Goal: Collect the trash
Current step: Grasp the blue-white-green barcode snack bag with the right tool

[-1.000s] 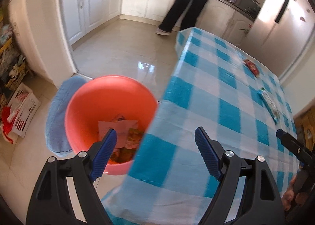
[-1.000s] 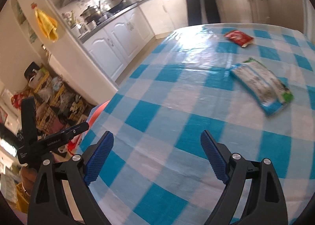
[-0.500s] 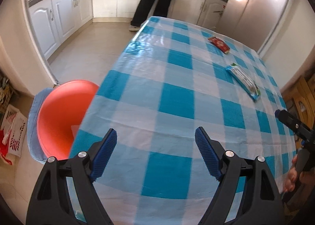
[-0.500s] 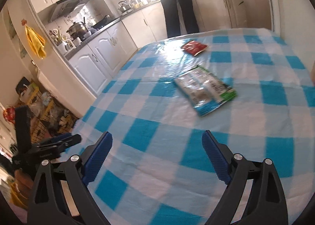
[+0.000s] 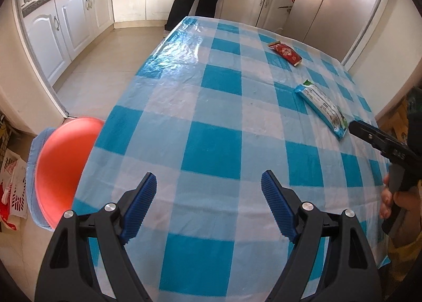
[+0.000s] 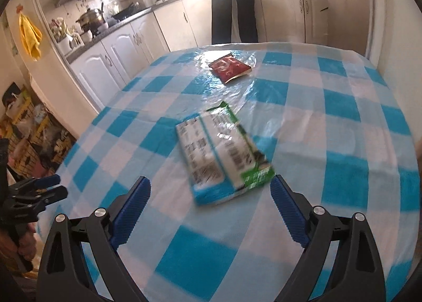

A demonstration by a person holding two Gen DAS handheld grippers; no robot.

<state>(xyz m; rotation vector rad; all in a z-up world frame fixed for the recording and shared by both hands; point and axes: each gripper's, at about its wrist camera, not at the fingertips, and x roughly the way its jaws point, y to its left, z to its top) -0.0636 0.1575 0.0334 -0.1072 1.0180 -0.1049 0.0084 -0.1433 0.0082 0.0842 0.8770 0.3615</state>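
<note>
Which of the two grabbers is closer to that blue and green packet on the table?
The right gripper: the blue and green packet lies just ahead of its open jaws. The left gripper, also open, is farther back, the packet off to its right.

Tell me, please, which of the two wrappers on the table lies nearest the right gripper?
The long white, blue and green wrapper, lying just ahead of the open right gripper. The small red wrapper lies farther off, toward the table's far end.
</note>
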